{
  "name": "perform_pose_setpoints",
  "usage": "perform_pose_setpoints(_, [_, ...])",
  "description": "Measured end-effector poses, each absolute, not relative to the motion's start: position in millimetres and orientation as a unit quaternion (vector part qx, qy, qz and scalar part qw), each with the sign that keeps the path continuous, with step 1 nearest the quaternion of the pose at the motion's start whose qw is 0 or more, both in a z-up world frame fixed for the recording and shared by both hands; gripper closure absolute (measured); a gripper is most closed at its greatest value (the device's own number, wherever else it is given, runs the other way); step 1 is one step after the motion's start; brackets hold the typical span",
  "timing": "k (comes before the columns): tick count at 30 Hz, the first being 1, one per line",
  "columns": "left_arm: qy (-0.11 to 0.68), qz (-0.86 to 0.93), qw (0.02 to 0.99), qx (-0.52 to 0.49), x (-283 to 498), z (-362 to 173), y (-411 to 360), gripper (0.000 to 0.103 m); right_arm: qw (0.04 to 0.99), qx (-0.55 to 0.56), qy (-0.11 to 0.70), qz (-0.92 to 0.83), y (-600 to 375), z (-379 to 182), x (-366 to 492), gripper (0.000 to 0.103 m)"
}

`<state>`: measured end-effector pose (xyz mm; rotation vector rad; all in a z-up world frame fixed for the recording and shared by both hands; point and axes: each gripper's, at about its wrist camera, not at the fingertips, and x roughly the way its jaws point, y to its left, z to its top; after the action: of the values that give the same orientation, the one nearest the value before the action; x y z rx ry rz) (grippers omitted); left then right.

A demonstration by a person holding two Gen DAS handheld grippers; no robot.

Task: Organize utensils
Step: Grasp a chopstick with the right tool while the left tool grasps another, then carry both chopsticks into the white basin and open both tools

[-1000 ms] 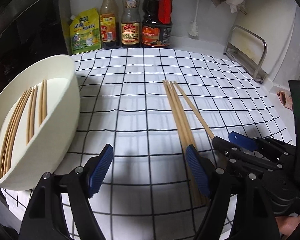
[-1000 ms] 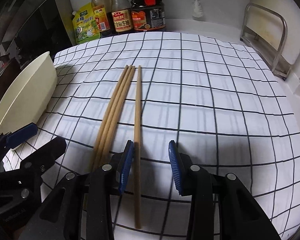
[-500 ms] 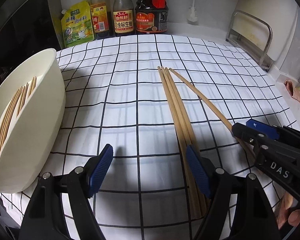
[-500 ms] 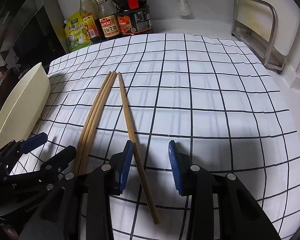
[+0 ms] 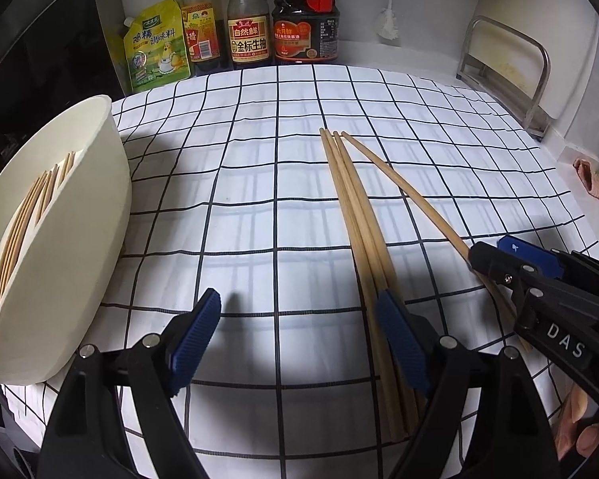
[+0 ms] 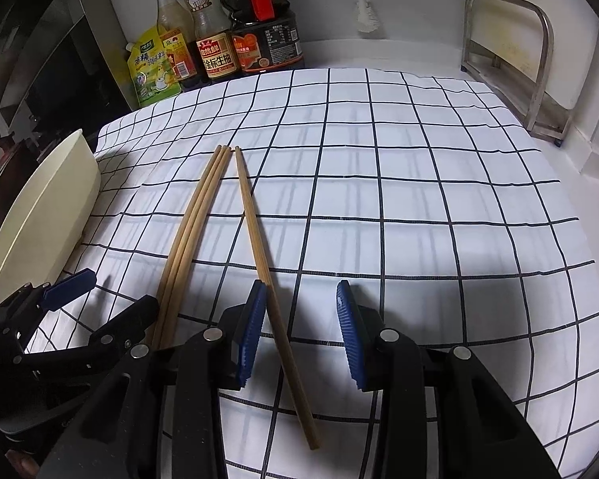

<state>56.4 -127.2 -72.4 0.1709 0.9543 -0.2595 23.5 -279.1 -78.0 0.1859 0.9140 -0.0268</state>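
1. My left gripper [image 5: 299, 339] hangs low over the checked cloth [image 5: 259, 199] with its jaws opening and nothing between them. The bundle of three chopsticks [image 5: 355, 215] runs just outside its right pad, toward 1 o'clock.
2. My right gripper [image 6: 301, 331] is unclenched, its jaws straddling the single chopstick [image 6: 259, 247]. The stick lies against the left pad; the right pad stands clear of it, so nothing is grasped.
3. That single stick splays from the bundle, tips nearly meeting at 12 o'clock and butts apart near me. I judge this gives each gripper its own target.
4. The cream tray [image 5: 80, 239] sits at 9 o'clock of the left view, tilted, with more chopsticks [image 5: 24, 215] lying lengthwise in its slots. That's likely where these four belong.
5. Sauce bottles [image 5: 247, 20] stand at 12 o'clock against the wall, well apart from the work.
6. Next, I'd close the right jaws on the stray stick.
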Motion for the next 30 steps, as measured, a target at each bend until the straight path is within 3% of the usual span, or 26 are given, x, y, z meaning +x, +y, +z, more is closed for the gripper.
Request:
perform_pose_setpoints(18, [0.471, -0.121, 0.871, 0.073, 69.8, -77.2, -121.5, 0.027, 0.897, 0.029, 0.441, -0.016, -257.8, -80.6, 28.0, 0.068])
perform_pose_setpoints(22, [0.465, -0.137, 0.871, 0.081, 66.3, -73.9, -128.3, 0.052, 0.897, 0.000, 0.442, -0.021, -247.6, -82.1, 28.4, 0.069])
perform_pose_setpoints(25, [0.463, -0.139, 0.872, 0.078, 63.4, -72.5, -129.3, 0.077, 0.897, -0.003, 0.442, -0.011, -244.7, -82.4, 27.9, 0.080])
perform_pose_setpoints(26, [0.462, -0.139, 0.872, 0.078, 62.9, -72.6, -129.1, 0.084, 0.897, -0.005, 0.441, -0.012, -244.0, -82.4, 27.8, 0.088])
perform_pose_setpoints(28, [0.462, -0.141, 0.872, 0.077, 61.8, -72.7, -128.2, 0.095, 0.897, -0.003, 0.441, -0.011, -244.8, -82.4, 28.0, 0.095])
perform_pose_setpoints(30, [0.463, -0.143, 0.872, 0.074, 60.9, -72.4, -126.6, 0.096, 0.898, 0.006, 0.441, -0.008, -247.0, -81.9, 28.3, 0.097])
